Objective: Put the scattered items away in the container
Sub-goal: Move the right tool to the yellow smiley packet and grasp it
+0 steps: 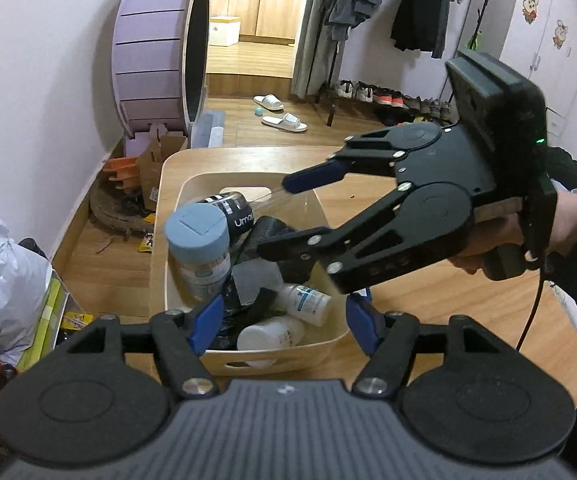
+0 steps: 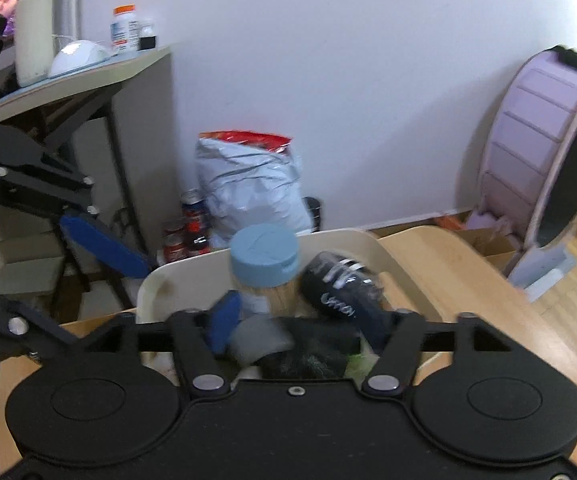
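Note:
A cream bin (image 1: 248, 364) stands on the wooden table (image 1: 448, 304). In it lie a jar with a pale blue lid (image 1: 196, 232), a black can (image 1: 234, 210), two white bottles (image 1: 306, 304), a grey piece (image 1: 258, 280) and dark items. My left gripper (image 1: 284, 326) hangs open over the bin's near end, its blue pads apart above a white bottle (image 1: 270, 332). The right gripper (image 1: 294, 212) reaches in from the right over the bin, open with nothing gripped. In the right wrist view, which is blurred, the right gripper (image 2: 298, 328) is above the jar (image 2: 264, 256) and can (image 2: 340, 292). The left gripper (image 2: 42, 236) is at the left.
A purple wheel (image 1: 156, 60) stands on the floor beyond the table, with cardboard at its base. A silver bag (image 1: 4, 280) and cans sit by the wall on the left. A desk with bottles (image 2: 124, 28) is behind. Slippers (image 1: 284, 122) and a shoe rack lie farther off.

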Tool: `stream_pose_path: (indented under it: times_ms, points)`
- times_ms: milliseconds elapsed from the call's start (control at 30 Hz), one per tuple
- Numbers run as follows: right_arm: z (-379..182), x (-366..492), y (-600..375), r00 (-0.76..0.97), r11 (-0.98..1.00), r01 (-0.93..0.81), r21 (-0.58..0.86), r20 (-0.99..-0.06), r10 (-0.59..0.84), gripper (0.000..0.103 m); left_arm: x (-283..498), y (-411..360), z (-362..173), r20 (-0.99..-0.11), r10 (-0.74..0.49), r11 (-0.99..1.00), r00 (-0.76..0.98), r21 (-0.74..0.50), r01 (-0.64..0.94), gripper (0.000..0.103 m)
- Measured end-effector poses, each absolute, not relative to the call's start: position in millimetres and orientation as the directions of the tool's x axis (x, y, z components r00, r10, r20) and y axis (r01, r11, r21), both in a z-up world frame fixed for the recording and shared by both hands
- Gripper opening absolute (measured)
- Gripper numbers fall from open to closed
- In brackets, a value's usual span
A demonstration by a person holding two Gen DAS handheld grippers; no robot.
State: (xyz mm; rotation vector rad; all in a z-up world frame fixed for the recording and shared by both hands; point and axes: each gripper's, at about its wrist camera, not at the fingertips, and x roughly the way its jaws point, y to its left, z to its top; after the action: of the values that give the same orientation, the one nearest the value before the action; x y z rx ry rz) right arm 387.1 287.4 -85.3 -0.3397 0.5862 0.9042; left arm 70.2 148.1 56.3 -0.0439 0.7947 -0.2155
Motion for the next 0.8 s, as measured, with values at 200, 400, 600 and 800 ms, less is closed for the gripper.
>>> stream_pose_path:
  times_ms: [200, 400, 600, 800]
  points:
    - [-72, 384, 259, 0.529, 0.628, -0.777, -0.043, -0.585, 0.614, 0.070, 69, 144, 57, -0.698, -0.230, 0.971, 0.678, -0.122, 0.204, 0.067]
    - [-78, 376, 220, 0.573, 0.698, -0.715, -0.042, -0.608, 0.550, 0.080, 68, 137, 57, -0.695, -0.251, 0.965, 0.674, -0.126, 0.230, 0.068]
    - [-112, 363, 207, 0.540, 0.703, -0.710, -0.044, -0.675, 0.503, 0.081, 67, 130, 57, -0.684, -0.287, 0.955, 0.671, -0.148, 0.257, 0.068]
    - [-138, 364, 222, 0.487, 0.663, -0.747, -0.044, -0.715, 0.501, 0.081, 68, 127, 57, -0.680, -0.300, 0.951, 0.669, -0.159, 0.264, 0.068]
